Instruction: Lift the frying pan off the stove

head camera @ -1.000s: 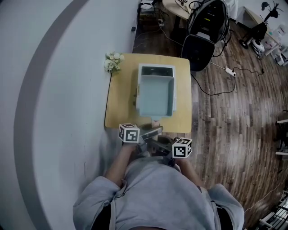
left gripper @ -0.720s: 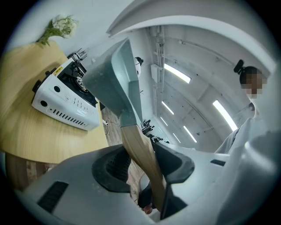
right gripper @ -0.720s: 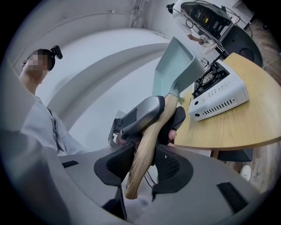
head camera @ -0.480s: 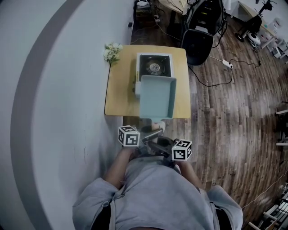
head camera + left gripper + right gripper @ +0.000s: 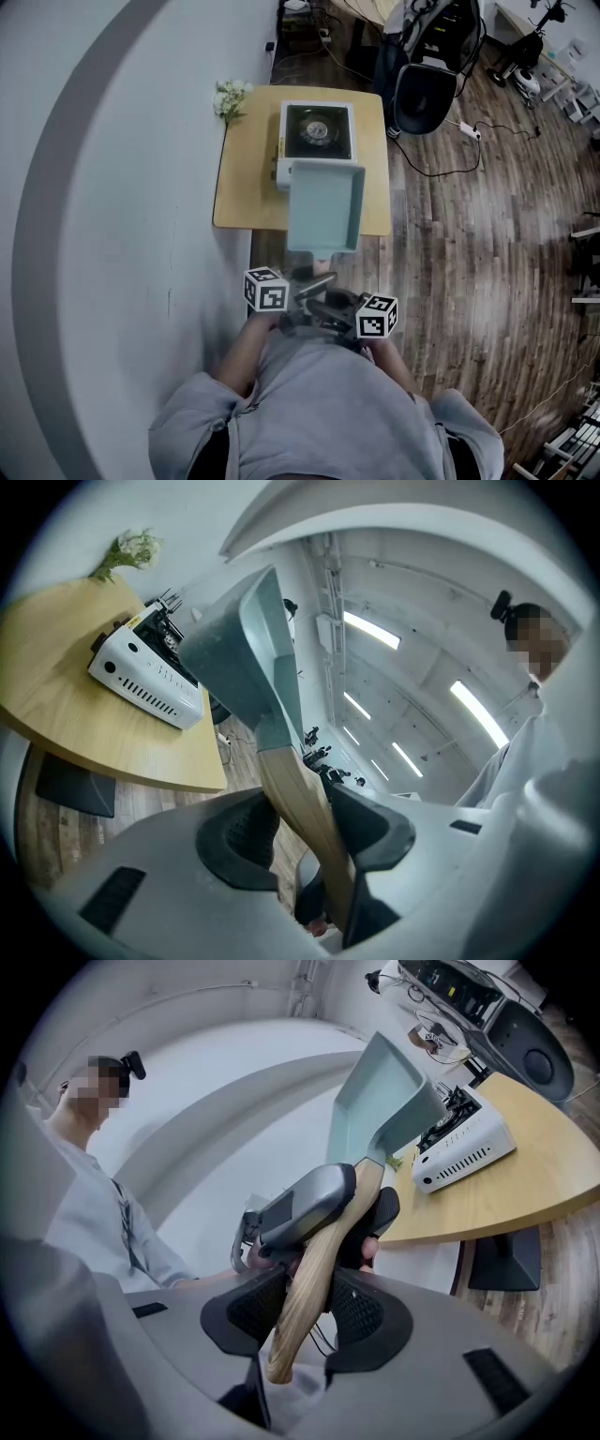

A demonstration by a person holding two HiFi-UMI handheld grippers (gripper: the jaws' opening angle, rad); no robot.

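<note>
Head view: frying pan [image 5: 323,202] held in the air by both grippers, off the stove [image 5: 317,131].
Left gripper [image 5: 307,830] and right gripper [image 5: 309,1312] are each clamped on the pan's wooden handle [image 5: 319,1251]. The pan hangs over the counter's [image 5: 246,192] near edge, and seen from above its far rim overlaps the stove's front.

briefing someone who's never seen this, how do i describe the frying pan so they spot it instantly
Find the wooden table by the white wall. The frying pan is held over its near edge, in front of the white stove. It alone is pale blue-green and square, its wooden handle clamped by the left gripper and the right gripper.
</note>
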